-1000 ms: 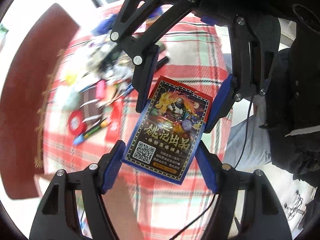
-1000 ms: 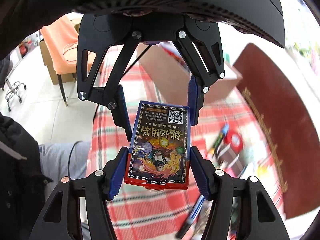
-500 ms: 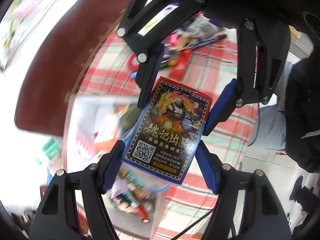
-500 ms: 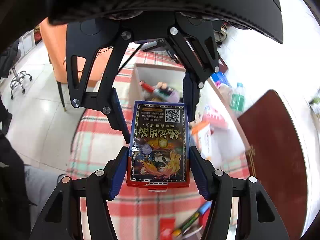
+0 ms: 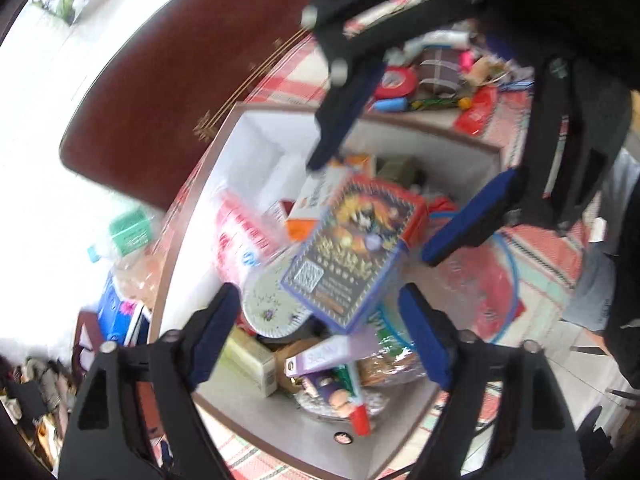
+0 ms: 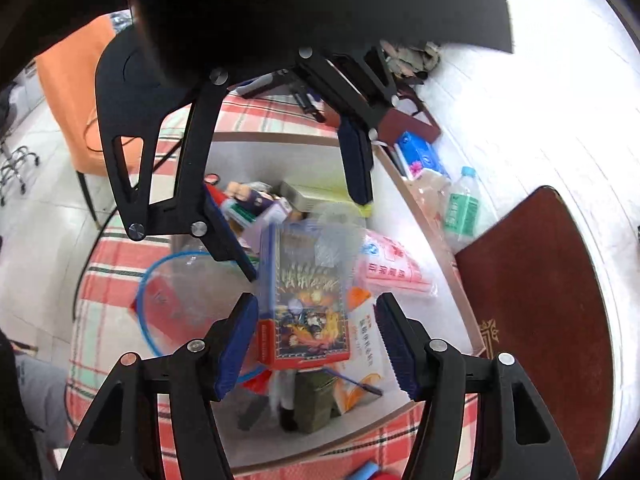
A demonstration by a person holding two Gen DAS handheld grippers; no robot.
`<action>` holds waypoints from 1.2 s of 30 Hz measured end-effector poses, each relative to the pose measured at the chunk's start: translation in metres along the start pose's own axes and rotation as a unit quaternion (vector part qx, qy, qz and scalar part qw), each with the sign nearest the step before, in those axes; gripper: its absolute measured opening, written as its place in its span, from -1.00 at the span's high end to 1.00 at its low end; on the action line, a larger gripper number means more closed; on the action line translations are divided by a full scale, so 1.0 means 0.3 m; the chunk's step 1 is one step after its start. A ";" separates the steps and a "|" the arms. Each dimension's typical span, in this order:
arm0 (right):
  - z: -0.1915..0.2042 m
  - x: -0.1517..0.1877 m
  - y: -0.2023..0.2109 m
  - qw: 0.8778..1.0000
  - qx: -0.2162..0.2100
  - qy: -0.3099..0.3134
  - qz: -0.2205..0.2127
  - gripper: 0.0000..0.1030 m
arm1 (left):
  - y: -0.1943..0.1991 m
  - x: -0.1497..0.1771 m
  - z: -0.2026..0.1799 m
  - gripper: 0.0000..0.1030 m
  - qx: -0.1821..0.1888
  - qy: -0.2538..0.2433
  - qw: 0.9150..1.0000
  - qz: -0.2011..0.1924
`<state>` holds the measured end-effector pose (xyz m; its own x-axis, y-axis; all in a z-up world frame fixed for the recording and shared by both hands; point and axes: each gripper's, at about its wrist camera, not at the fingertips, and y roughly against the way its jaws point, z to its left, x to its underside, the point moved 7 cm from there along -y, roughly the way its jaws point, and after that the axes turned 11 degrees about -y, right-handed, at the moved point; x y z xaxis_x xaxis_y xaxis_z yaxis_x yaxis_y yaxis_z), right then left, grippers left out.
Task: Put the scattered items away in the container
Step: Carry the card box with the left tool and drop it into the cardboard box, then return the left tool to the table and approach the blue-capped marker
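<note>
over a red, white and green checked tablecloth (image 6: 120, 280), the card box (image 5: 352, 248) (gold characters and a qr code, too blurred to read) hangs loose above the open cardboard container (image 5: 400, 128). both the left gripper (image 5: 320, 332) and right gripper (image 6: 316, 336) are spreading, pads clear of it. a dark red chair back (image 6: 540, 300) stands beside white floor.

Both wrist cameras look steeply down, seemingly close, sharing the box (image 5: 400, 128) from opposite sides.

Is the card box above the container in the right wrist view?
Yes: the card box hangs between the opening right gripper pads, over the container full of items.
</note>
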<state>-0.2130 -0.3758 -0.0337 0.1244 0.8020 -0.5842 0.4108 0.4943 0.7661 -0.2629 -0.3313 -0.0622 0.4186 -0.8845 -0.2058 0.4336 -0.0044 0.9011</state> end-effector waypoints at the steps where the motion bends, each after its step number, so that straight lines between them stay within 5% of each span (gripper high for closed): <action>1: -0.007 0.004 0.001 1.000 0.004 0.000 -0.003 -0.53 | 0.002 0.007 -0.004 -0.77 -0.005 0.003 1.000 0.005; 10: -0.017 0.057 0.128 0.999 0.022 -0.030 -0.020 -0.55 | 0.091 -0.015 -0.029 -0.89 -0.017 0.044 0.998 -0.034; 19: -0.037 0.225 0.398 0.992 0.075 -0.095 -0.038 -0.58 | 0.255 -0.213 -0.207 -0.99 -0.010 0.077 0.992 -0.099; 22: -0.044 0.336 0.512 0.983 0.098 -0.152 -0.038 -0.87 | 0.293 -0.312 -0.313 -0.99 -0.002 0.097 0.988 -0.124; 30: -0.008 0.765 0.763 0.931 0.187 -0.313 -0.004 -0.99 | 0.211 -0.565 -0.641 -0.99 0.041 0.121 0.983 -0.134; 36: 0.071 1.120 0.853 0.877 0.184 -0.444 0.019 -0.99 | 0.073 -0.697 -0.805 -0.99 0.074 0.174 0.973 -0.129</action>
<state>-0.0468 0.0132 -0.0396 0.7314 0.1572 -0.6636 0.6342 0.2011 0.7466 -0.1481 -0.0338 -0.0916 0.5675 -0.6335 -0.5259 0.4512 -0.2949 0.8423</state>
